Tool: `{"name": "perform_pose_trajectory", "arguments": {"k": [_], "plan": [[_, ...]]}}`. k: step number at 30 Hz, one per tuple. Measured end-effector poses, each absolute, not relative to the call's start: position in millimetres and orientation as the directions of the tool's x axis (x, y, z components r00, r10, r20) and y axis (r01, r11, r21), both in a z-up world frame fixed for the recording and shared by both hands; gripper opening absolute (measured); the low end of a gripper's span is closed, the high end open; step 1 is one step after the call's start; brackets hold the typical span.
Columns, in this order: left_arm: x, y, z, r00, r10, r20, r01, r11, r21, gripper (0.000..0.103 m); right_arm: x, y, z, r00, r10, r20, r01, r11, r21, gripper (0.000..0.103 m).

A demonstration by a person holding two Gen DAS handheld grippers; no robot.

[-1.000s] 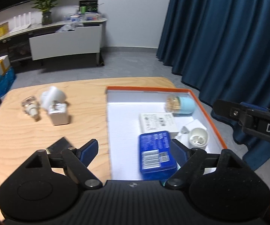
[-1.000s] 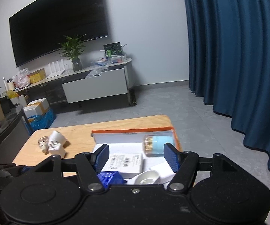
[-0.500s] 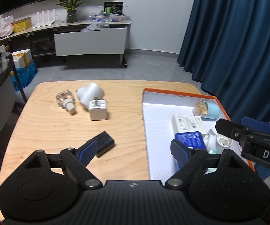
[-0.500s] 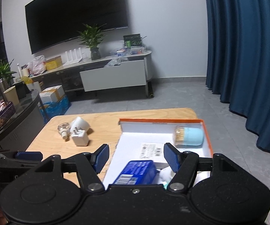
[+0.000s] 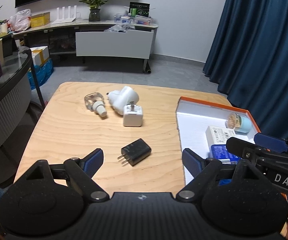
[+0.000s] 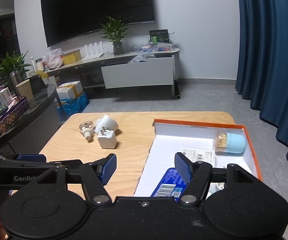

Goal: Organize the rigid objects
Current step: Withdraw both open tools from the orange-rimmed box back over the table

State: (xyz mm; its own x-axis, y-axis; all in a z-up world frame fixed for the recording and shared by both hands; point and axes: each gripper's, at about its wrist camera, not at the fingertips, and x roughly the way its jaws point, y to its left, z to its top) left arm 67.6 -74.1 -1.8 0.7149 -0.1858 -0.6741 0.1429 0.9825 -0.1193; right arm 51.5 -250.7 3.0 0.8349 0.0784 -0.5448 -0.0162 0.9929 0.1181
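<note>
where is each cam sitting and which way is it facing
Left wrist: rides the left hand-held gripper, tilted down at the wooden table and the black plug charger; its open blue-padded fingers show, with the right hand-held gripper alongside.
Right wrist: rides the right hand-held gripper, facing the orange-rimmed white box; its open fingers show.
Shared: table, box, white cube charger.
</note>
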Motion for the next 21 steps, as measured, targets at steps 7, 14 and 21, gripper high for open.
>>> {"name": "perform_pose_trajectory", "arguments": {"k": [7,14,21], "plan": [[66.5,-63.2,-4.3,0.716,-0.177,-0.675,0.128,0.984,-0.122,0.088,56.9,-243.1,-0.5,0.827,0.095,-0.554,-0.034,0.992,0.120,0.078],[67.7,-48.8,-10.8,0.711,-0.158,-0.685,0.097,0.987,-0.128,0.088,59.7,-235.1,-6.1,0.816,0.111,-0.567,-0.051,0.991,0.121,0.078],[71.8,-32.0,-16.6,0.703,-0.132,-0.699,0.057,0.990,-0.130,0.088,66.1,-227.1,-12.3,0.804,0.129,-0.581,-0.070,0.990,0.123,0.078]]}}
